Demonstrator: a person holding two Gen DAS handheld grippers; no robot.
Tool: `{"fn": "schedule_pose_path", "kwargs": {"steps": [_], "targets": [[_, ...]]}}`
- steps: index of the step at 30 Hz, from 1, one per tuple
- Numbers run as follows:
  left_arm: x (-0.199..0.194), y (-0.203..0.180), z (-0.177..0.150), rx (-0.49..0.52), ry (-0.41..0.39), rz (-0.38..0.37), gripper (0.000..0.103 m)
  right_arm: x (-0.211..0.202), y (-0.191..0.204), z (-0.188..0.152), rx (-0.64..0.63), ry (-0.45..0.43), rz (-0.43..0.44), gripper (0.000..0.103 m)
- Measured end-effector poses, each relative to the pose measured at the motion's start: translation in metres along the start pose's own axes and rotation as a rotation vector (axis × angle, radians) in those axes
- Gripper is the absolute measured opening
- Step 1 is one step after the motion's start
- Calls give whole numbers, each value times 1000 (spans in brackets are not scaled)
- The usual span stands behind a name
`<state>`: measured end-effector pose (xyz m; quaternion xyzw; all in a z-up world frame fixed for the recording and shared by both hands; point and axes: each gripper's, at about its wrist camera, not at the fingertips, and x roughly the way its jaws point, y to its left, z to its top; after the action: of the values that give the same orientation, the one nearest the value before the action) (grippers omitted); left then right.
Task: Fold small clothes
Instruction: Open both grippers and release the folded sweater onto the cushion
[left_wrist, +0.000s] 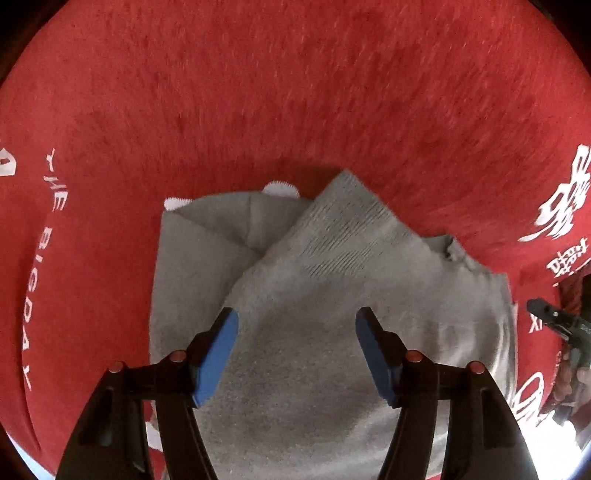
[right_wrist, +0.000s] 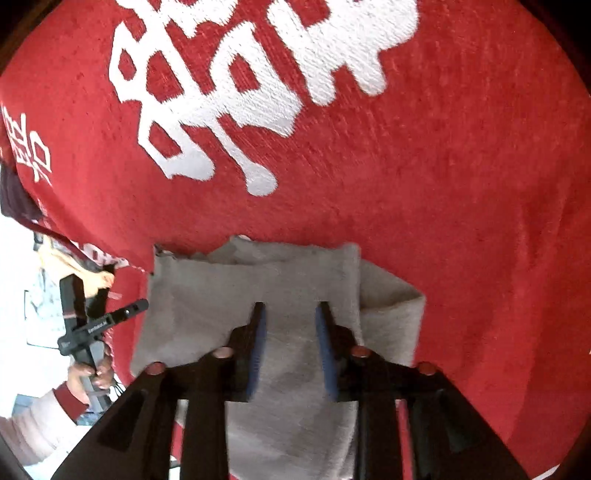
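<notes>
while the grey garment (left_wrist: 332, 314) is lain half-folded on the red cloth (left_wrist: 295, 92), nothing is gripped by the spread left gripper (left_wrist: 297, 354) or part-open right gripper (right_wrist: 290, 350); the loose top flap could be dragged askew if only one layer is pinched

red cloth (left_wrist: 295, 92) with white lettering (right_wrist: 240, 92) covers surface.

Grey garment (left_wrist: 332, 295), white-lettered red cloth (left_wrist: 295, 92)

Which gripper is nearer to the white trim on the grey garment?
Left, probably. The left gripper hovers open over the grey garment facing the white trim; from the right gripper, also open, no trim shows.
</notes>
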<state>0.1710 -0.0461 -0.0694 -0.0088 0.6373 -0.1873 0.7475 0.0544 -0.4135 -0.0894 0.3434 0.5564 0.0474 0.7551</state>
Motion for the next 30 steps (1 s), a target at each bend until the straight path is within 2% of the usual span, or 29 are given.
{"fn": "schedule_pose_path", "kwargs": {"steps": [2,4,6,8,10,11,12,15,17,19,20,22,24,27,30], "targets": [[5,1,-1,-14,8,11,67,7,-5,1,-13,13,-38,48],[7,3,-1,-19,8,18,67,16,-10,5,-14,34,-60,48],[8,3,1,-22,9,20,67,27,-14,11,-6,49,-36,48],[10,2,0,-16,12,24,67,45,-14,17,6,93,-48,48],[9,1,2,-13,13,31,67,63,-14,21,27,146,-85,31],[7,0,4,-13,11,33,67,66,-15,20,29,152,-94,12],[5,-1,5,-11,7,34,67,67,-14,22,32,147,-97,8],[1,1,9,0,-6,36,67,55,-1,27,-24,74,-110,7],[0,5,10,-2,-3,49,67,58,3,33,-48,69,-132,7],[-3,12,10,-10,4,61,67,68,-1,35,-35,119,-161,8],[-6,15,9,-13,7,63,67,73,-1,35,-31,145,-203,11],[-14,18,2,-6,13,59,67,68,7,31,-54,127,-236,22],[-25,24,-8,11,22,47,67,55,22,21,-82,100,-221,40],[-37,38,-25,18,48,16,67,39,49,-2,-124,84,-198,42],[-39,54,-48,28,97,-16,67,36,87,-36,-164,99,-107,42]]}}
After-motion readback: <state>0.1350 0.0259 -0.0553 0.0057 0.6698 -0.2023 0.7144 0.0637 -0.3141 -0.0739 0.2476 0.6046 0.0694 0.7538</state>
